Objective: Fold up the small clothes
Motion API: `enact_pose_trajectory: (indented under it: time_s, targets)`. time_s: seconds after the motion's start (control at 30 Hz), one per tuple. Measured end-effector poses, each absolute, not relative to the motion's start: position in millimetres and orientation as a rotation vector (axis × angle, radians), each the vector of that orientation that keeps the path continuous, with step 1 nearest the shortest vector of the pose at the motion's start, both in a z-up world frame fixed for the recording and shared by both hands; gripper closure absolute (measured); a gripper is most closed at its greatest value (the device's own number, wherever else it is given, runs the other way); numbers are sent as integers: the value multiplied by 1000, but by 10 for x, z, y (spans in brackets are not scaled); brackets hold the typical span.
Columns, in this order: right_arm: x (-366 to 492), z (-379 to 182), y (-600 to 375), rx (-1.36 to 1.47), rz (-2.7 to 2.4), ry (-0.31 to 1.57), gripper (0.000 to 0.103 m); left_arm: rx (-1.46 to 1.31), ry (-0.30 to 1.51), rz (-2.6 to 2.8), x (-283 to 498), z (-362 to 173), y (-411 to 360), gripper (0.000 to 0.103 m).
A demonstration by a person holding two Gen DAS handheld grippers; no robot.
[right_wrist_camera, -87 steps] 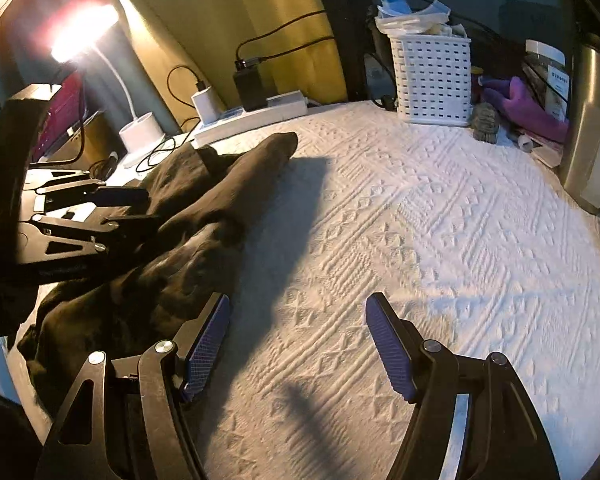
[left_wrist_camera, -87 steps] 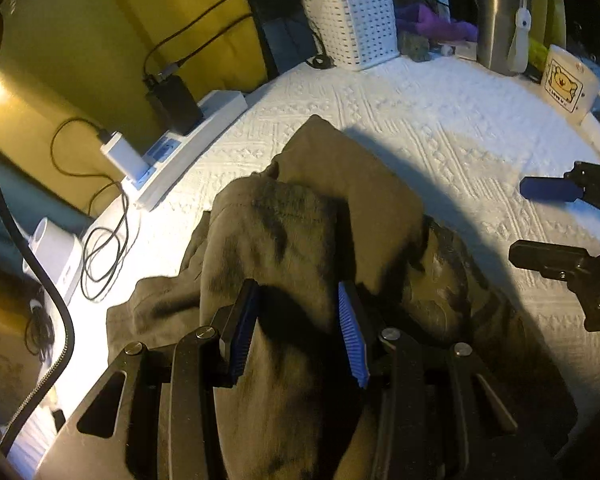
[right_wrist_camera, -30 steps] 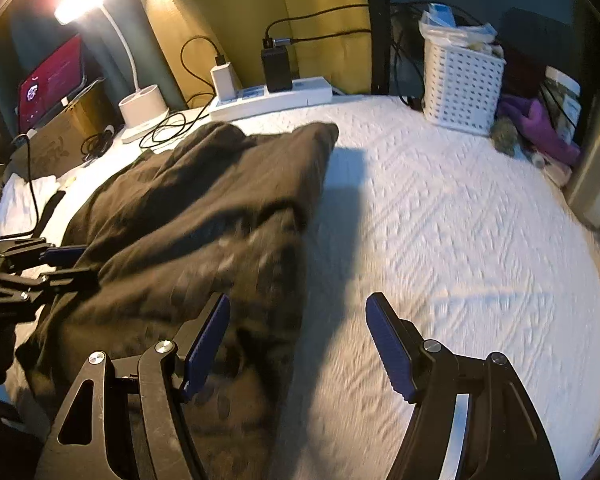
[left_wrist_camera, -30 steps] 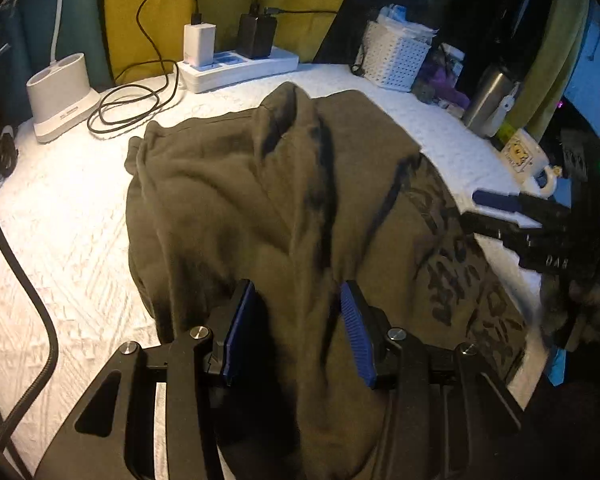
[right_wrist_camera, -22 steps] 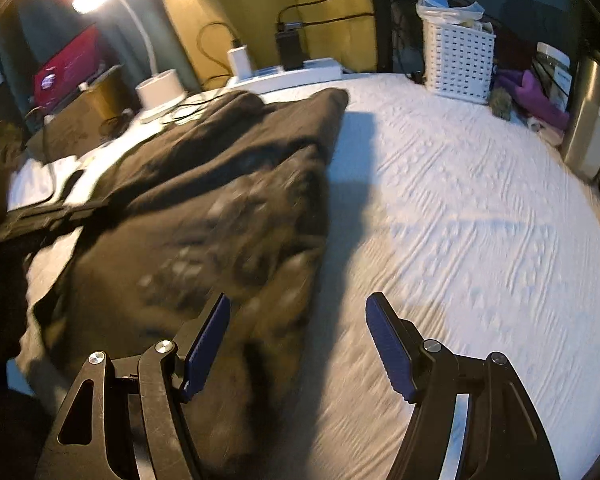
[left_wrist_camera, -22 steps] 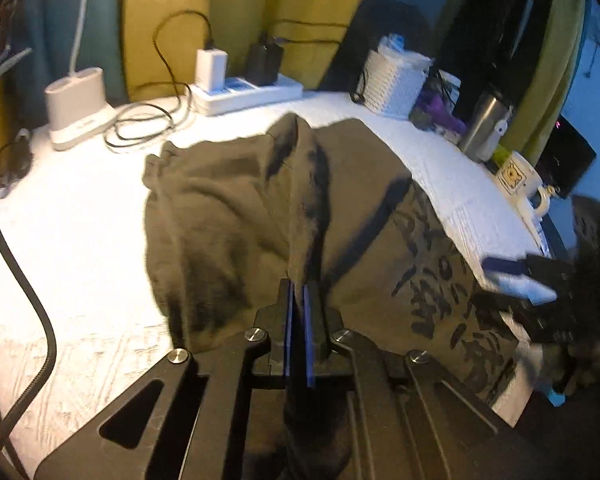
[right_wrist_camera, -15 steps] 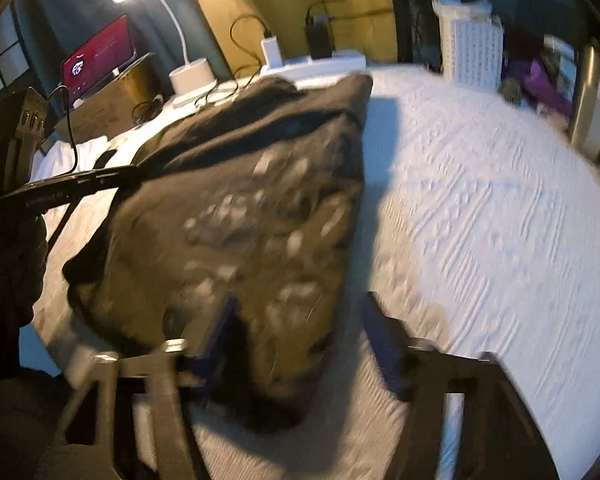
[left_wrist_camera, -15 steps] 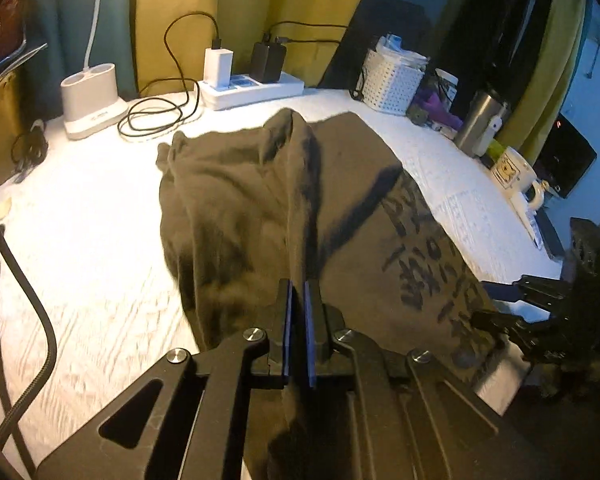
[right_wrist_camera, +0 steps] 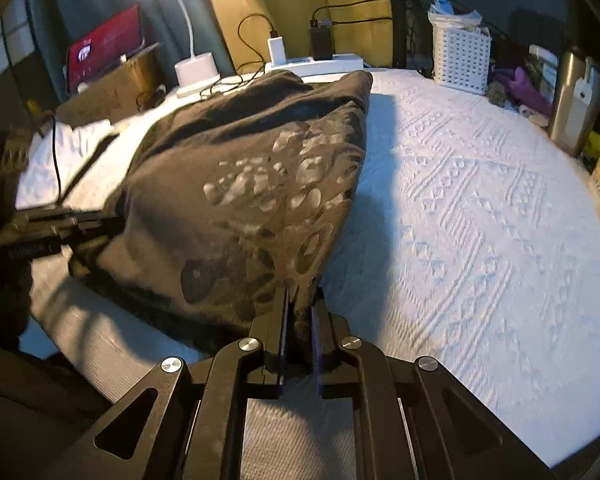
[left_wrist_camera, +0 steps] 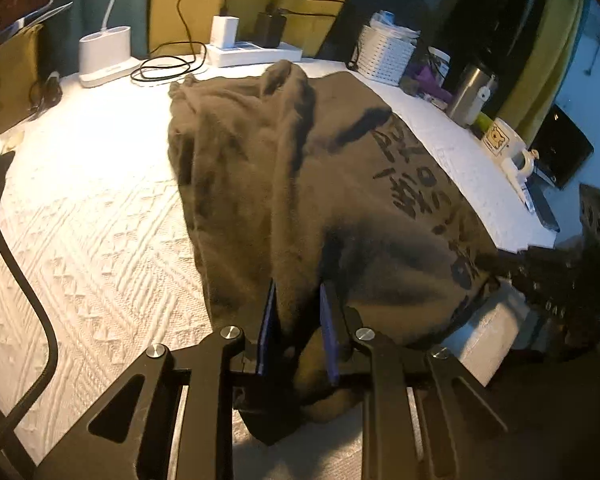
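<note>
Right gripper (right_wrist_camera: 299, 312) jaws now pinch garment (right_wrist_camera: 240, 184) edge; left gripper (left_wrist_camera: 298, 320) jaws clamp bunched fold.

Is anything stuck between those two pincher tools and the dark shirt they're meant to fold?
Nothing visible. The left tool and the right tool each already pinch the near edge of the shirt directly.
</note>
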State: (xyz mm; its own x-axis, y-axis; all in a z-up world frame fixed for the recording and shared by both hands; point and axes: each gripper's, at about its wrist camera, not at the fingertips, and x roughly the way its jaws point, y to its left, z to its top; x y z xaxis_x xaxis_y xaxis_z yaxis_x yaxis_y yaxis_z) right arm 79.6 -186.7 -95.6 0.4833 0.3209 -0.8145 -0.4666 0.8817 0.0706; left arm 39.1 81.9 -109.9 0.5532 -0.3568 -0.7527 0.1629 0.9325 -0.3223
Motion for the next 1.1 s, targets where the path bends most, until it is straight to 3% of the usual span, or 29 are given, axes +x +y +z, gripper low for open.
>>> enact_pose_trajectory:
  time_s: [0.5, 0.63, 0.7, 0.73, 0.77, 0.8, 0.87, 1.1]
  targets:
    - [640, -867, -2005, -186, 438, 954, 93, -178, 906, -265, 189, -846, 967, 82]
    - [708, -776, -2023, -199, 435, 930, 93, -137, 876, -250, 285, -725, 990, 67]
    - [767, -755, -2036, -197, 437, 929, 91, -105, 874, -246, 375, -691, 966, 67]
    - [802, -743, -2041, -194, 437, 927, 88, -86, 874, -248, 439, -677, 952, 67]
    - [822, -738, -2042, -195, 436, 924, 76, -78, 874, -247, 491, -669, 940, 67]
    - [865, -734, -2056, -194, 427, 923, 55, -69, 878, -244, 542, -663, 929, 67]
    - [926, -732, -2087, -181, 413, 922, 40, -49, 879, -238, 656, -641, 893, 67]
    - [1197, -703, -2225, -130, 383, 943, 40, -1, 880, -264, 982, -559, 767, 67]
